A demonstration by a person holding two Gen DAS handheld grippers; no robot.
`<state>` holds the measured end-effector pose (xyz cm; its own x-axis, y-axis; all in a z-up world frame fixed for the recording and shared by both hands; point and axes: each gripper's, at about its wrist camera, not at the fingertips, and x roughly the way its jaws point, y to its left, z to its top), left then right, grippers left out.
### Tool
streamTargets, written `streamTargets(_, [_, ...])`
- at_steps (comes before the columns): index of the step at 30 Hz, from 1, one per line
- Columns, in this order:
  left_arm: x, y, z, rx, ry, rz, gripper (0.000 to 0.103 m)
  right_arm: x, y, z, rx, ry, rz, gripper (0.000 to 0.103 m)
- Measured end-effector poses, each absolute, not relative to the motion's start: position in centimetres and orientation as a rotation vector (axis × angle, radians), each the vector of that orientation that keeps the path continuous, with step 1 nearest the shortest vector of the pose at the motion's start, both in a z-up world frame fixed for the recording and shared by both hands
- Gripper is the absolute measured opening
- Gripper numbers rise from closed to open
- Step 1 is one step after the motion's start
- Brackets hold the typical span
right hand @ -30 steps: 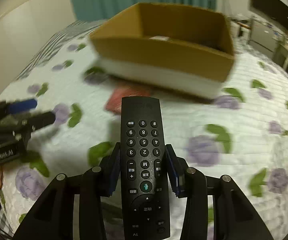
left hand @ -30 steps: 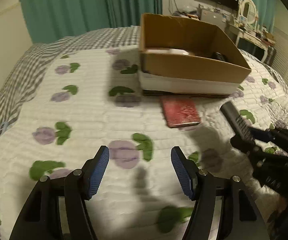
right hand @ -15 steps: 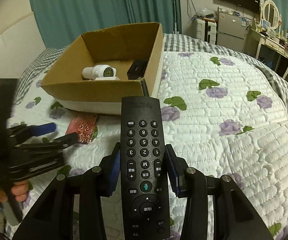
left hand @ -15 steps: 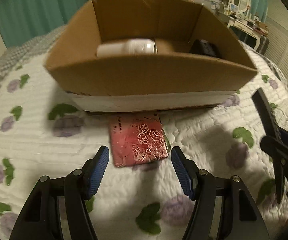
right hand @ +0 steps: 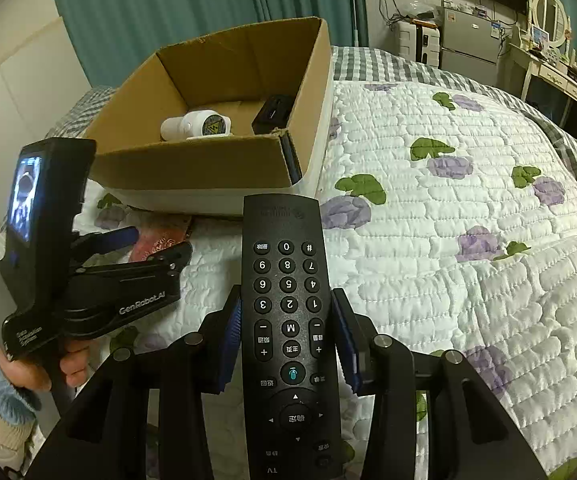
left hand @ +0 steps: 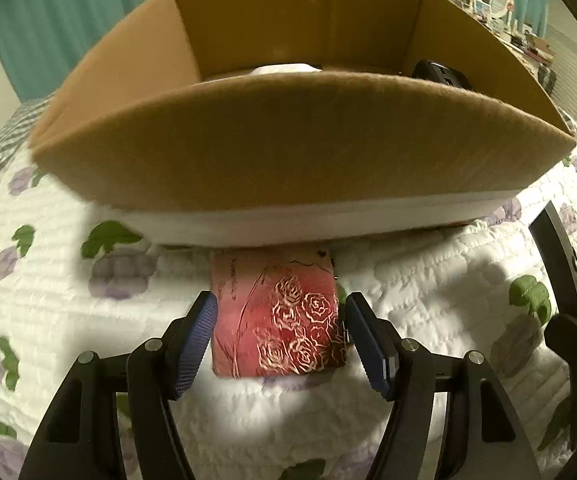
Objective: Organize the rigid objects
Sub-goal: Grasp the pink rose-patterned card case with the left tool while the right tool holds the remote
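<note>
A red case with gold roses (left hand: 278, 316) lies flat on the quilt against the front of the cardboard box (left hand: 296, 140). My left gripper (left hand: 280, 340) is open with its jaws on either side of the case, not touching it. It also shows in the right wrist view (right hand: 156, 242) over the case (right hand: 160, 236). My right gripper (right hand: 288, 342) is shut on a black remote (right hand: 288, 312), held above the quilt right of the box (right hand: 192, 160). The box holds a white bottle (right hand: 196, 125) and a black object (right hand: 274, 114).
The floral quilt (right hand: 468, 240) covers the bed, with open room to the right of the box. Teal curtains (right hand: 192, 12) hang behind. A dresser with a mirror (right hand: 548, 20) and a fridge stand far right, off the bed.
My left gripper has moved forward and down until its open jaws straddle the red case. My right gripper has swung right and back with the remote still in it.
</note>
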<state>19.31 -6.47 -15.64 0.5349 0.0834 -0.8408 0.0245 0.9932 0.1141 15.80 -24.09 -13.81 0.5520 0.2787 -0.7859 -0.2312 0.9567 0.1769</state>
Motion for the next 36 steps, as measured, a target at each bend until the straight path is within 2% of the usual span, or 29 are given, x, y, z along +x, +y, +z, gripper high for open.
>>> streamTargets(13, [18.1,-6.3,-15.4,0.130,1.001,0.104,0.069,15.8,-23.8,-14.1,0.053,0.951,0.309,0.041])
streamTargets(17, [19.5,-6.8,-17.1,0.203,1.066,0.116,0.074,15.9,-23.9,-14.3,0.062,0.962,0.311,0.042])
streamTargets(25, [20.9,-5.3,-17.6,0.094,1.075,0.070,0.075,15.9,-23.7,-14.5,0.065,0.974,0.320,0.042])
streamTargets(28, [20.6,-4.7,-17.2,0.058,1.059,0.039,0.071,15.7,-23.6,-14.5,0.060,0.972,0.321,0.042])
streamTargets(35, [17.7,-4.3,-14.7,0.029,1.013,-0.073,0.070,15.0,-23.6,-13.3,0.051,0.934,0.319,0.041])
streamTargets(36, [17.1,-4.4,-14.2,0.025,1.004,-0.085,0.067,14.7,-23.5,-13.0,0.050,0.926,0.319,0.041])
